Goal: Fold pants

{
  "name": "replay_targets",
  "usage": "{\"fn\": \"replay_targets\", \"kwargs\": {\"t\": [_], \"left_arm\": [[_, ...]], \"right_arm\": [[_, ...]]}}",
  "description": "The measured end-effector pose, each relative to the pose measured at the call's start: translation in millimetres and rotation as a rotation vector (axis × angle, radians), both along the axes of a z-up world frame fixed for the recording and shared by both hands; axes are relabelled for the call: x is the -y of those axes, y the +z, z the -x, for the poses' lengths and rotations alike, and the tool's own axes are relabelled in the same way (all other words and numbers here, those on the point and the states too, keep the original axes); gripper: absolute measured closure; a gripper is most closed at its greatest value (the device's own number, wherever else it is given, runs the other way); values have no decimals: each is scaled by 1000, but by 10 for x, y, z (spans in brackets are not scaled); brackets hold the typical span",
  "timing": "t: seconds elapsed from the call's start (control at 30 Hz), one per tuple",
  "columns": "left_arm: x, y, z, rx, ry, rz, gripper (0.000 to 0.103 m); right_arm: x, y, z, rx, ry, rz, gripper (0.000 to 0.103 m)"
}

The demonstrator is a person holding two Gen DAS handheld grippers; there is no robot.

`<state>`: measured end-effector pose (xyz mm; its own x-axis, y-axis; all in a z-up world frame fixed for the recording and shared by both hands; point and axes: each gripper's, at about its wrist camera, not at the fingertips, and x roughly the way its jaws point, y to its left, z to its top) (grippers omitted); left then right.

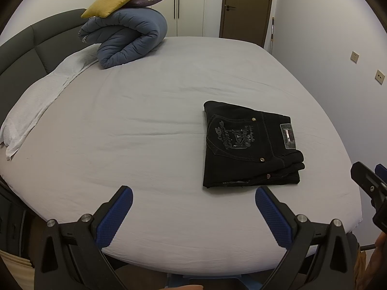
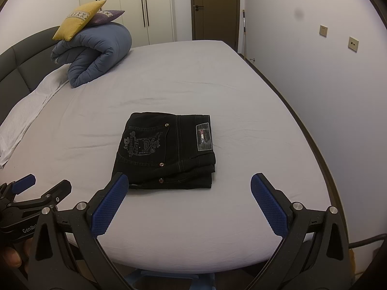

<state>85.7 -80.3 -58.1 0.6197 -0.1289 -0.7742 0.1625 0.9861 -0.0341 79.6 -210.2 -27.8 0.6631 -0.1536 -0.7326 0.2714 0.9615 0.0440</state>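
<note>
A: Pants (image 2: 167, 149) — black denim, folded into a compact, roughly rectangular stack, lying flat on the bed sheet (image 2: 217, 91) toward the near edge of the bed. Back pocket faces up, with pale embroidered lettering and metal rivets; a grey waistband patch (image 2: 204, 137) sits at the stack's right side. Layered fold edges show along the near side.

B: Gripper poses?

A: Right gripper (image 2: 189, 203) is held above the near bed edge, pointing at the pants. Its fingers stand wide apart, nothing between them. The left blue pad (image 2: 110, 207) overlaps the stack's near-left corner in view; I cannot tell whether it touches.

B: And the other one?

A: Left gripper (image 1: 193, 215) is likewise spread, empty, held off to the left of the pants (image 1: 251, 145), which lie just beyond its right finger. In the right wrist view it appears at the lower left, gripped by a hand.

B: Materials?

A: Pads are blue, finely knurled rubber on black plastic fingers with silver pivot bolts. The sheet is pale grey, smooth with shallow creases.

B: Anything else on the bed?

A: A rolled blue quilted duvet (image 2: 94, 53) at the far left corner, with a yellow cushion (image 2: 77, 20) and a purple cushion (image 2: 108, 15) on top. A white towel-like cloth (image 1: 36, 101) runs along the padded grey headboard (image 1: 36, 41).
</note>
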Motion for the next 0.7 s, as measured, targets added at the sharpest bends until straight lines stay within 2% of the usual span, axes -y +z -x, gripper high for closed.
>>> {"fn": "replay_targets", "kwargs": {"t": [0.7], "left_arm": [[20,-16,7,0,-10,-4,0]], "right_arm": [[12,-11,8,0,-2,-3,0]]}}
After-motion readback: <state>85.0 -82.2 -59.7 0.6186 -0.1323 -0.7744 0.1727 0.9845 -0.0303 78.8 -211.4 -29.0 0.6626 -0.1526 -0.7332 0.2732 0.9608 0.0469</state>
